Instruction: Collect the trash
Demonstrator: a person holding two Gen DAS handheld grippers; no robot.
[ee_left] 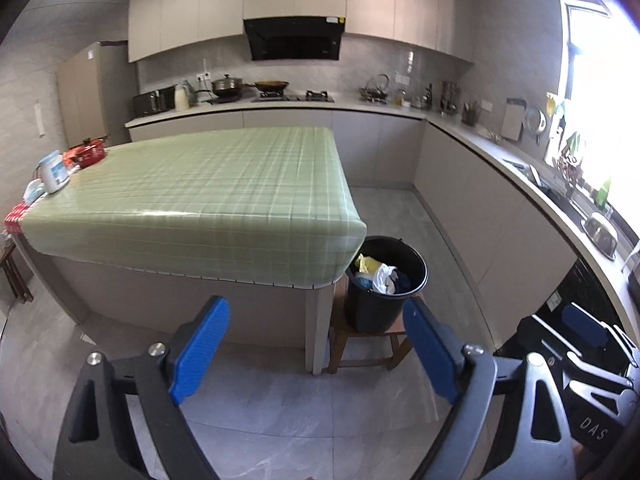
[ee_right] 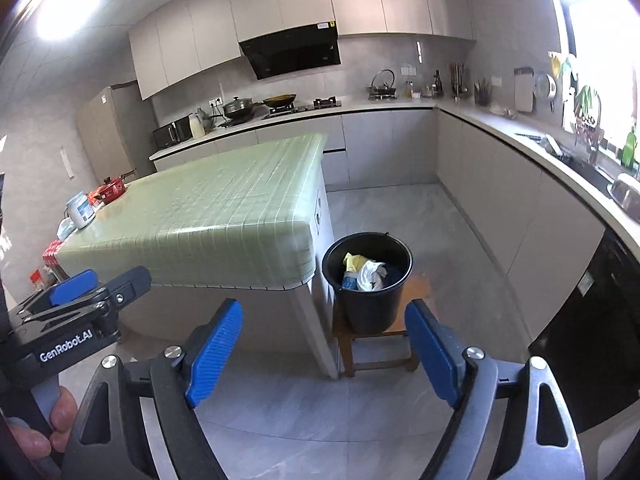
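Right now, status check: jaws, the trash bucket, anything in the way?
Left gripper and right gripper: jaws open, empty. Black bucket on wooden stool, trash inside. Green-covered table beside it; nothing blocking.

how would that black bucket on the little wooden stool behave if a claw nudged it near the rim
The black bucket probably tips easily: it is tall on a small wooden stool. It likely weighs little, since the trash looks like crumpled paper and wrappers. Its walls look stiff.

Both grippers hung side by side, tilted down toward the floor short of the bucket. The left gripper and right gripper each stood wide apart, nothing between the blue pads. Fingers wrapped the left handle.
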